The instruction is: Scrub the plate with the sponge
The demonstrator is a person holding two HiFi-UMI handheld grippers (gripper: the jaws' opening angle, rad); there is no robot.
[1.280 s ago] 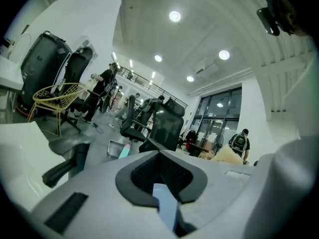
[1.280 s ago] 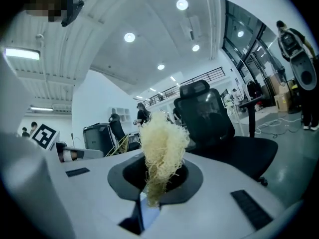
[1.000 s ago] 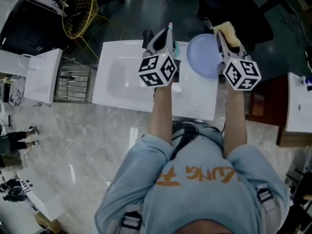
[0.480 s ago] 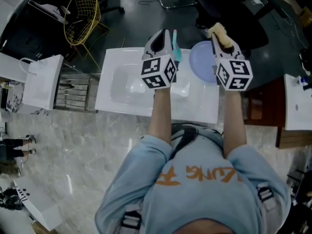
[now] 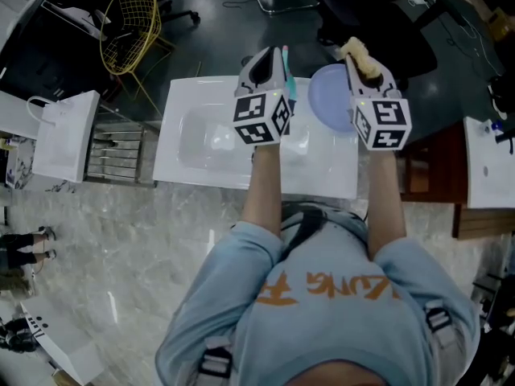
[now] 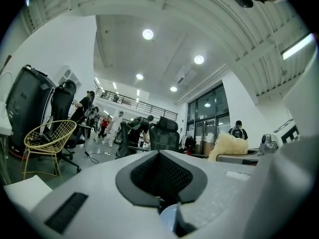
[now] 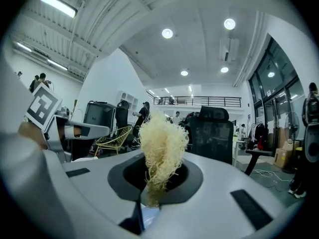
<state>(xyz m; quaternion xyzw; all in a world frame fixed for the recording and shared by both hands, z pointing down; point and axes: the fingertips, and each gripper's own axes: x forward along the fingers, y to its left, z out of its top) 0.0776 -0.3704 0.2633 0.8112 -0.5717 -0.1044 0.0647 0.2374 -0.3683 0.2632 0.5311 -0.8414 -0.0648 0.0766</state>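
A light blue plate point(image 5: 328, 95) rests at the back right corner of the white basin counter point(image 5: 201, 163), overhanging its far edge. My right gripper point(image 5: 360, 57) hangs over the plate's right rim, shut on a pale yellow, fibrous sponge point(image 5: 359, 51). In the right gripper view the sponge point(image 7: 162, 146) sticks up between the jaws of that gripper point(image 7: 158, 176). My left gripper point(image 5: 272, 61) is held just left of the plate, over the counter's back edge, shut with nothing visible between its jaws. In the left gripper view it point(image 6: 160, 159) points level, with the sponge point(image 6: 228, 146) off to the right.
The basin's hollow point(image 5: 211, 139) lies left of my left arm. A yellow wire chair point(image 5: 129, 14), a white bag point(image 5: 68, 127) and a metal rack point(image 5: 117, 147) stand to the left. A brown table point(image 5: 434, 175) and a white surface point(image 5: 491, 163) are on the right. Office chairs and people fill the room beyond.
Both grippers have lifted a little, and the right one has rolled and shifted slightly left, still gripping the sponge. The plate has kept its place on the counter.
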